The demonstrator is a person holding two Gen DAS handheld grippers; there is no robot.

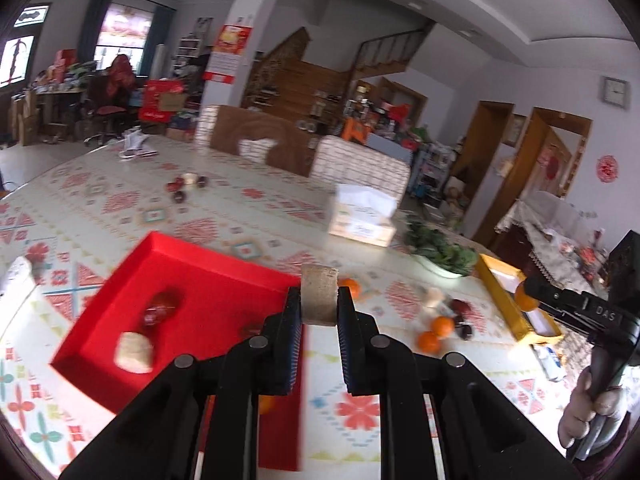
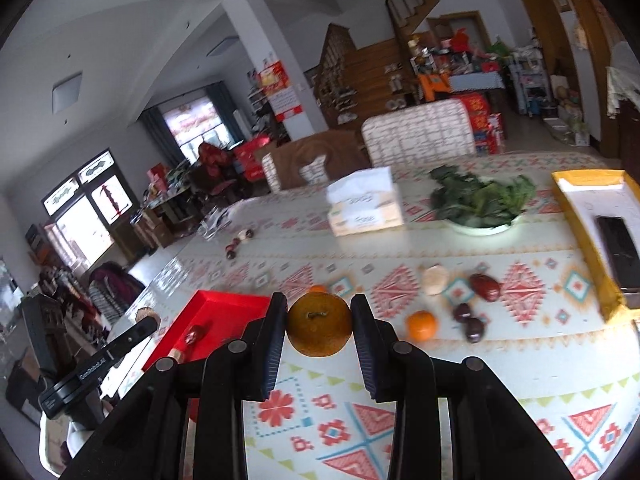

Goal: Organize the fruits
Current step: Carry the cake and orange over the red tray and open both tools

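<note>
Red tray (image 1: pixel 224 258): on the patterned tablecloth (image 2: pixel 440 380), holding one beige piece and red dates.
Left gripper (image 1: pixel 319 300): clamped on one beige piece (image 1: pixel 319 294) over the tray's right edge.
Right gripper (image 2: pixel 319 322): narrowly parted, gripping one orange (image 2: pixel 319 324) right of the tray.
Loose fruit: two oranges (image 1: pixel 436 332), three dates (image 2: pixel 476 304) further right.
Room: cluttered living room.

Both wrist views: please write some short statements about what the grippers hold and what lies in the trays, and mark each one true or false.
1. The right gripper holds an orange. True.
2. The left gripper is empty. False: it is shut on a beige cylindrical piece.
3. The red tray is empty. False: a beige piece and red fruit lie inside.
4. A bowl of leafy greens stands on the table. True.
</note>
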